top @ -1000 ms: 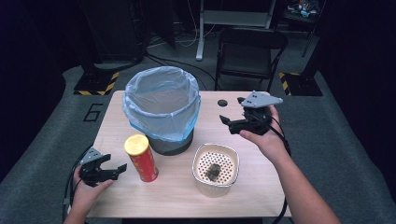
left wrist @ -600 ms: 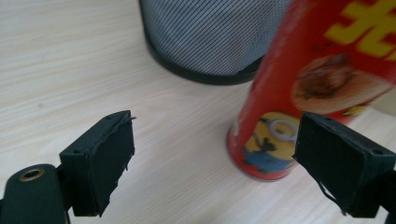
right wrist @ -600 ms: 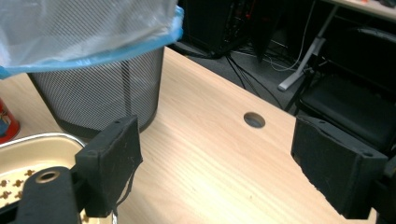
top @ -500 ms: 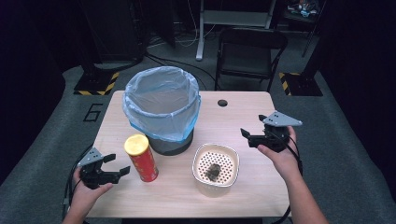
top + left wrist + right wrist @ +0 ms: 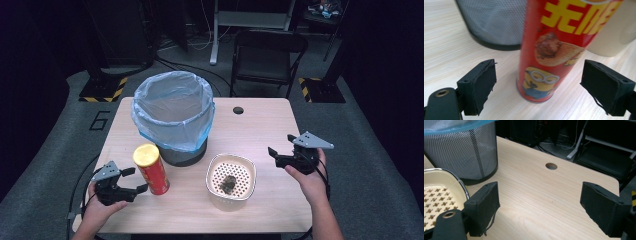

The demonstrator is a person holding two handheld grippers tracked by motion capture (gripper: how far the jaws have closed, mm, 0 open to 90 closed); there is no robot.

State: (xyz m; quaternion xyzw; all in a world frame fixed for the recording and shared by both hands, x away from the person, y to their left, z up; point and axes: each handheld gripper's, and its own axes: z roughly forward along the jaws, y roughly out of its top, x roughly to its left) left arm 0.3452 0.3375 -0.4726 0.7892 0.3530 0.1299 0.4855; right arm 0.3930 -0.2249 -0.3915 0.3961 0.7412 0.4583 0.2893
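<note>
A light wooden desk (image 5: 260, 130) with rounded corners carries 3 things. A black wire-mesh waste bin lined with a pale blue plastic bag (image 5: 172, 116) stands toward the far left of the top. Just in front of it, near the left front, a tall red cylindrical snack can with a yellow lid (image 5: 151, 169) stands upright. To the can's right, in front of the bin, sits a cream, rounded-square bowl with a dotted inner pattern (image 5: 231, 181), and a small dark lump (image 5: 227, 184) lies in its middle; what the lump is cannot be told. A round cable hole (image 5: 238, 110) is cut in the desk near its far edge.

The left tool (image 5: 134, 181), held in the person's left hand (image 5: 97, 210) at the front left corner, points at the can. Its 2 jaws are spread wide, 1 on either side of the can's base without touching it. In the left gripper view the can (image 5: 554, 47) stands between the jaws, showing yellow characters, a picture of food and a cartoon figure with goggles, with the mesh bin (image 5: 491, 22) behind it and the cream bowl's wall (image 5: 614, 32) to the right.

The right tool (image 5: 279, 151), held in the right hand (image 5: 307, 177) near the right edge, is also spread wide and grips nothing. In the right gripper view its jaws frame bare wood, with the bin (image 5: 461, 150), the bowl's rim (image 5: 459, 182) and the cable hole (image 5: 551, 166) ahead.

A black folding chair (image 5: 267, 55) stands beyond the desk.
</note>
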